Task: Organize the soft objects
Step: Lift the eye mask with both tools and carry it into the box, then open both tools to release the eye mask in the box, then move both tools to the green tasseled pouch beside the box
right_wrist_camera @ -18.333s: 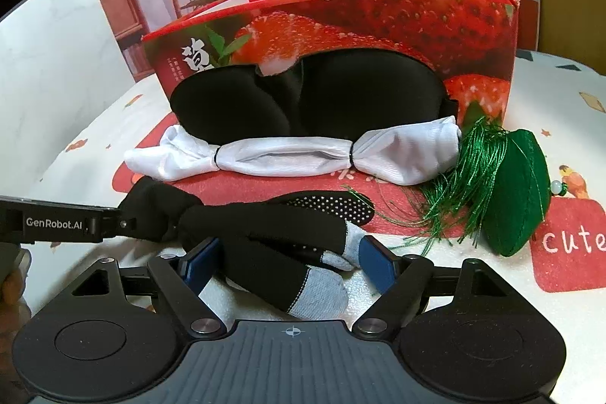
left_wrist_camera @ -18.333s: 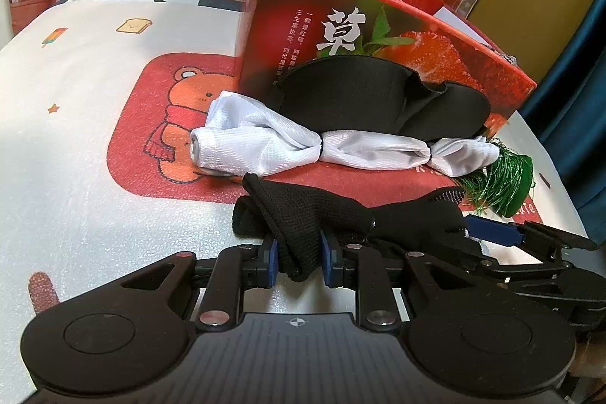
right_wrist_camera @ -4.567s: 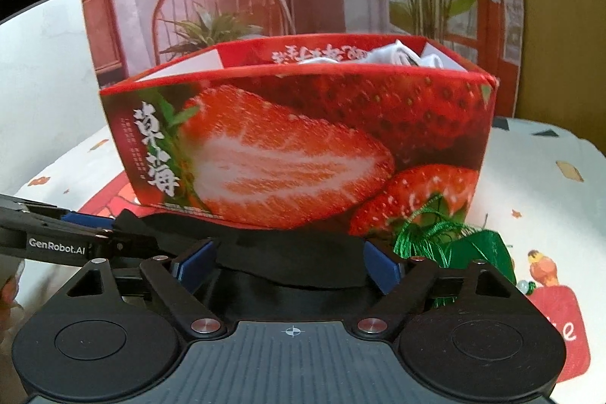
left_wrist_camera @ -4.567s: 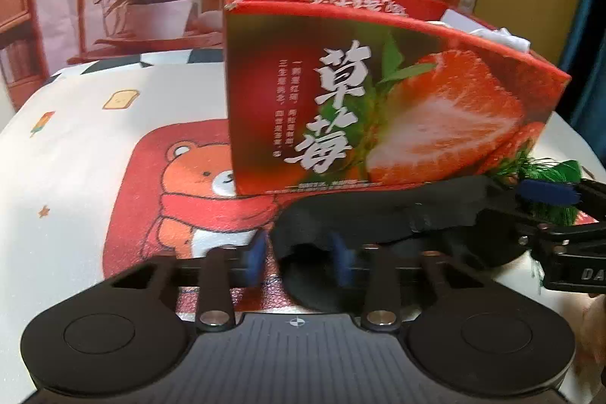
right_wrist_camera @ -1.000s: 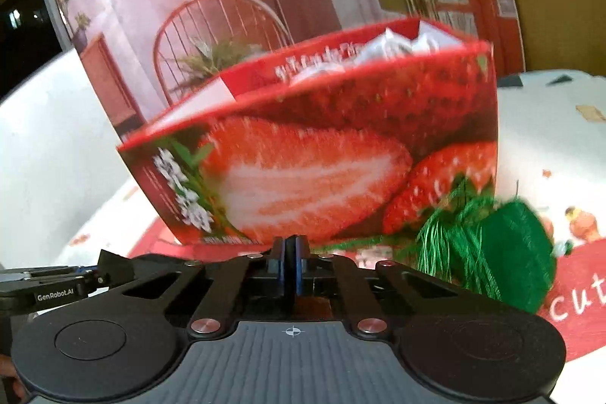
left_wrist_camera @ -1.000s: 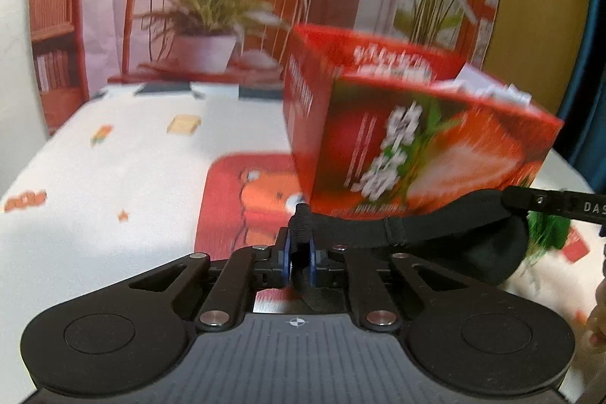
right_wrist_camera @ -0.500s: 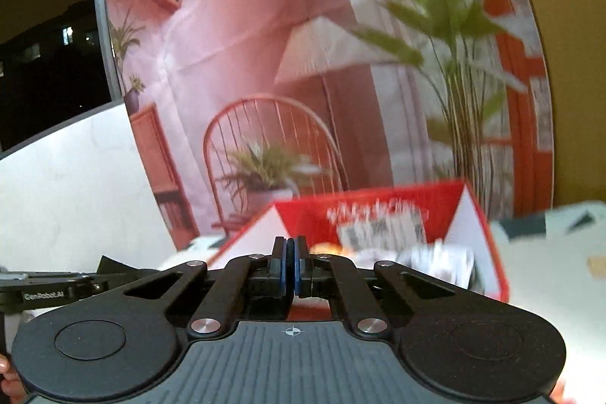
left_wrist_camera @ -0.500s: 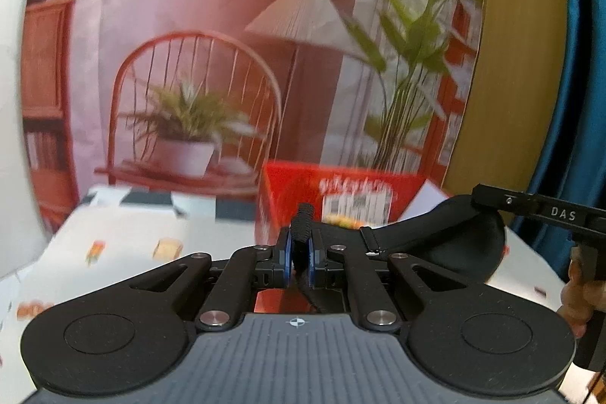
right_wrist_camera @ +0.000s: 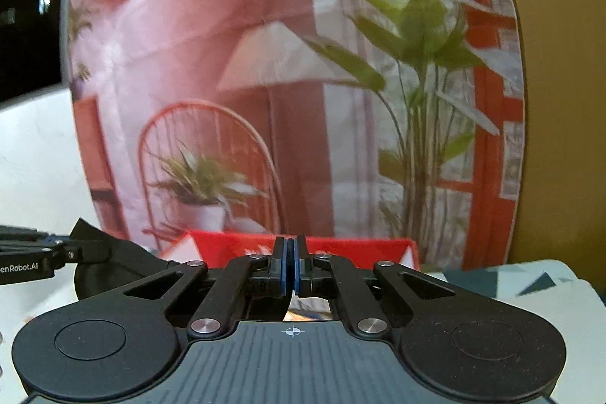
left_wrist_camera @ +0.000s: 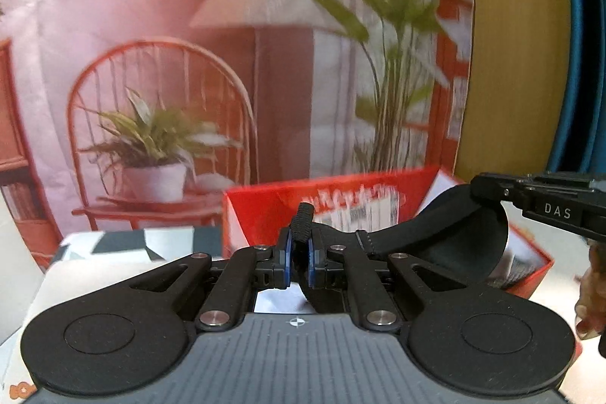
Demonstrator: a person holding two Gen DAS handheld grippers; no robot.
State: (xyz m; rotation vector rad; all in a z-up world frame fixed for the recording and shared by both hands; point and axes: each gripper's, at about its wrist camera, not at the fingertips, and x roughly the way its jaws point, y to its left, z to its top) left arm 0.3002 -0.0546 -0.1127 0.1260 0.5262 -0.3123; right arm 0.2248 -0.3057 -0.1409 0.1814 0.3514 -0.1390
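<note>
- Above the red box (left_wrist_camera: 265,211), the left gripper (left_wrist_camera: 299,258) is clamped on the strap end of the black mask (left_wrist_camera: 466,233).
- The mask hangs in the air between the two grippers, over the open box, its cup sagging toward the right.
- At the right, the right gripper (left_wrist_camera: 488,186) pinches the mask's other edge; its own view shows the pads (right_wrist_camera: 282,267) pressed together at the tips (right_wrist_camera: 291,265).

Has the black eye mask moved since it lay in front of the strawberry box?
Yes. The eye mask went up: off the table, now held by both grippers above the strawberry box.
</note>
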